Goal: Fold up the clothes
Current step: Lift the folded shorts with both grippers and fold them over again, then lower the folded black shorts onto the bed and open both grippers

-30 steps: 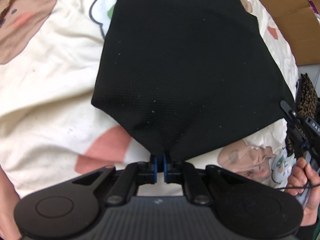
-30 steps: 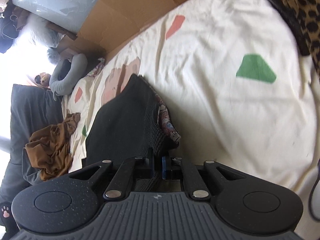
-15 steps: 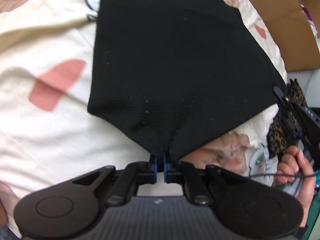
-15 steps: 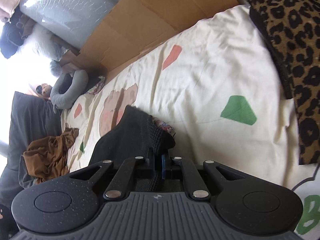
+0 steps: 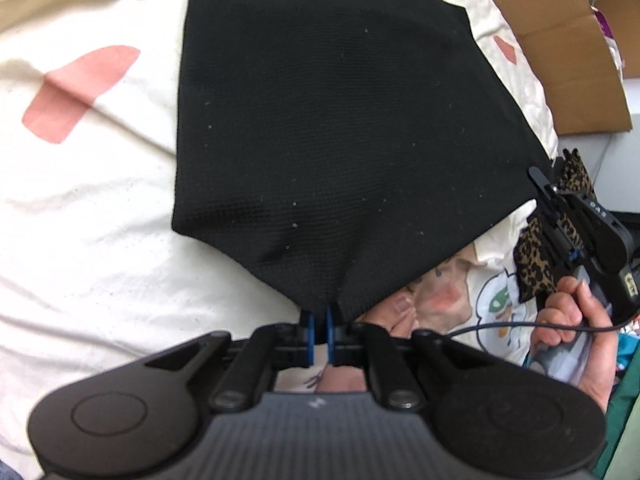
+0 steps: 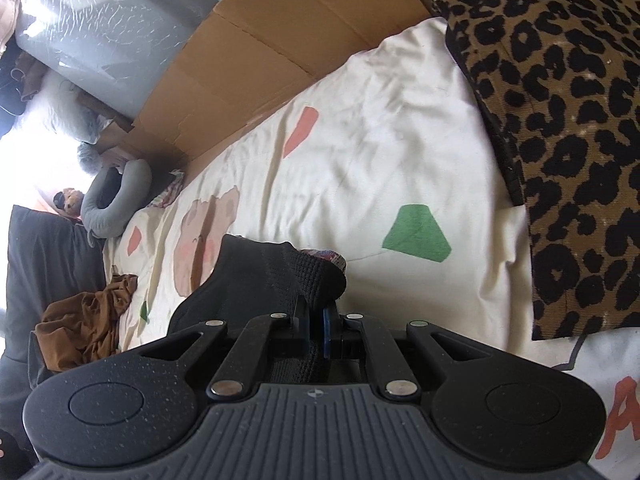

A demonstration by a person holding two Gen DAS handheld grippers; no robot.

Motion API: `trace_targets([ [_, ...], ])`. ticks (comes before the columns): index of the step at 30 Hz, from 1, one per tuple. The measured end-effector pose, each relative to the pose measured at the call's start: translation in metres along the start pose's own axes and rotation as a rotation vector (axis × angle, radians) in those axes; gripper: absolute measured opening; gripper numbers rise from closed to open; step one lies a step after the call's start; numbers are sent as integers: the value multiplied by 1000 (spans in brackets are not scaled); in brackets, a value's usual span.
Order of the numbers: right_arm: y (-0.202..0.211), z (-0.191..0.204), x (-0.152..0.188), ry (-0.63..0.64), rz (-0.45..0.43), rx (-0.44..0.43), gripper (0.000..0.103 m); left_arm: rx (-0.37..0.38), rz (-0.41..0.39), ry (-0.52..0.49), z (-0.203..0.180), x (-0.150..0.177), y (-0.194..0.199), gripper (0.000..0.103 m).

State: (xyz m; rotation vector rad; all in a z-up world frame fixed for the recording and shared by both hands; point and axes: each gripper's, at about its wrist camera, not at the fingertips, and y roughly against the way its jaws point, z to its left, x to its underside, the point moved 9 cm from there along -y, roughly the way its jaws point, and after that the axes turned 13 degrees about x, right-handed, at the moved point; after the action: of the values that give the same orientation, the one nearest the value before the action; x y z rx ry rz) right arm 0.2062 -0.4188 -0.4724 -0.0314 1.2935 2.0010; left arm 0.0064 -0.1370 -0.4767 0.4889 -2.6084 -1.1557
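Left wrist, black knit garment [image 5: 340,140], taut, pinched

Setting: a bedroom in a home. Work surface is a bed [image 6: 380,152] covered with a cream sheet printed with cartoon bears and coloured shapes. A leopard-print cushion [image 6: 560,120] lies on it at one side. Flattened cardboard [image 6: 280,40] stands along the far edge of the bed. A grey neck pillow [image 6: 116,204] lies at the far end, a crumpled brown garment [image 6: 84,328] nearby. Domestic clutter behind, overexposed by window light.
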Motion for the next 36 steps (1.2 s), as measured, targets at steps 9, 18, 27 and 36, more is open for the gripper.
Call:
trace_targets([
  [9,-18,-27,11,-100,44,43,11,-148,89,61,42,16,-7,6],
  [18,12,-30,17,-100,47,48,37,-234,137,27,50,15,31,27],
  [27,23,-17,44,-54,100,17,56,-264,184,-138,17,-39,61,60],
  [36,24,-12,55,-52,127,-3,56,-261,206,-432,-38,-104,62,66],
])
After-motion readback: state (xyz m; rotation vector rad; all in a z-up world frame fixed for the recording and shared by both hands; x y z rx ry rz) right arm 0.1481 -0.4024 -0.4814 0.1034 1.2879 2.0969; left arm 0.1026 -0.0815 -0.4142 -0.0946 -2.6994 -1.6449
